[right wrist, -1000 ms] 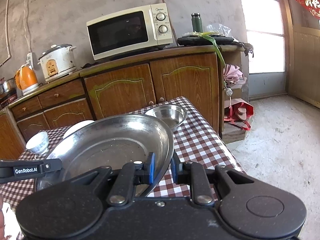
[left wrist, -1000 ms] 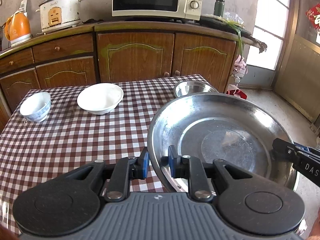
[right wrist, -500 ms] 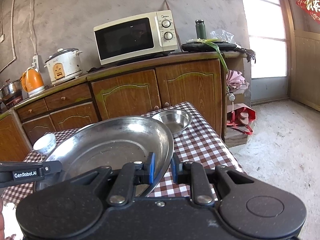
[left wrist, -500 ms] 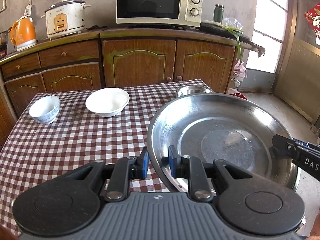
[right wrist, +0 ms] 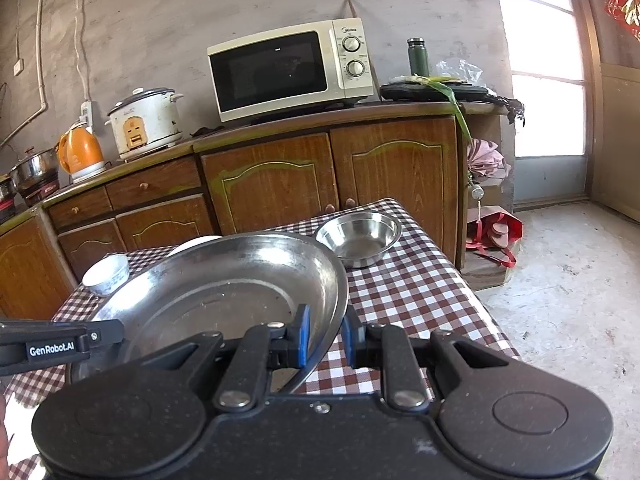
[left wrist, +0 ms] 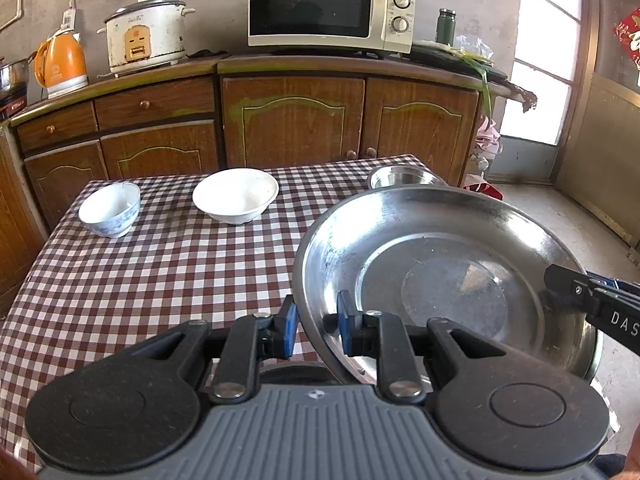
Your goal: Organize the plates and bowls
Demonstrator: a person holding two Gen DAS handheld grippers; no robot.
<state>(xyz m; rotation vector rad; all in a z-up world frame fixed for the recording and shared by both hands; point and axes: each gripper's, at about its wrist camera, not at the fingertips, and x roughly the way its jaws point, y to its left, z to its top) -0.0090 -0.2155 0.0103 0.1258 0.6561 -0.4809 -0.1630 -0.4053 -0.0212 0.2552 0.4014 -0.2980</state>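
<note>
the left gripper [left wrist: 316, 330] is pinching the near left rim of the big metal pan [left wrist: 448, 280], with one blue pad outside the rim and one inside. the right gripper [right wrist: 324, 334] is pinching the rim on the other side in the same way, so both sets of jaws are closed on the pan. the pan is hanging in the air between them, over the near right part of the checked table [left wrist: 160, 272], and it is tipping a little (the left side looks lower in the left view).

farther out, a small metal bowl [right wrist: 358, 238] is sitting near the far right corner of the table. a white bowl [left wrist: 235, 195] is sitting in the middle at the back, and a little blue and white bowl [left wrist: 110, 208] is sitting to its left.

the step in hand looks like carrying the big pan to a spot for stacking. the next move is probably asking both hands to go together at the same speed, keeping the pan flat, and setting it down on a bare part of the table before letting go.
</note>
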